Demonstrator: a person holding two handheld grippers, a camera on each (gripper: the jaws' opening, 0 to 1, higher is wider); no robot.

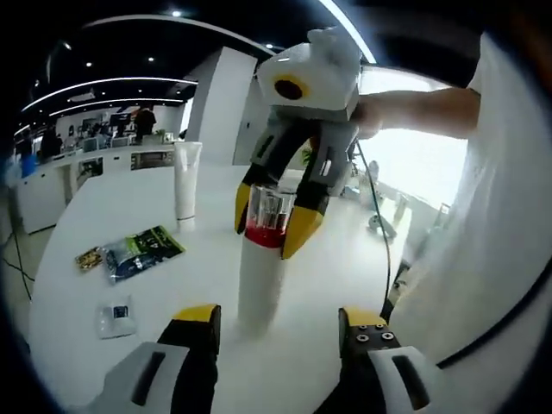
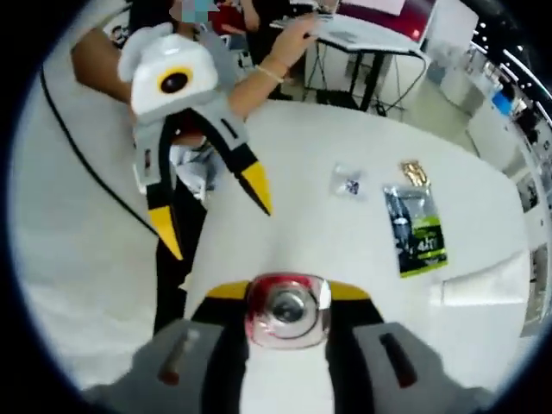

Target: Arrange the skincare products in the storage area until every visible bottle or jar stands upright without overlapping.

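Note:
A tall white bottle (image 1: 259,285) with a clear, red-banded cap (image 1: 268,211) stands upright on the white table (image 1: 103,207). My right gripper (image 1: 269,226) reaches down from above, its yellow-tipped jaws shut on that cap. Seen from above in the right gripper view, the same cap (image 2: 286,310) sits between the right gripper (image 2: 289,293) jaws. My left gripper (image 1: 278,317) is open, low on the near side of the bottle, with nothing between its jaws. It also hangs open over the table in the right gripper view (image 2: 214,216). A white tube (image 1: 187,177) stands upright farther back.
A green-and-black sachet (image 1: 142,250), a small gold packet (image 1: 86,257) and a small clear packet (image 1: 116,315) lie flat on the table's left part. A person in a white shirt (image 1: 483,224) stands at the table's right edge. Counters and people are far behind.

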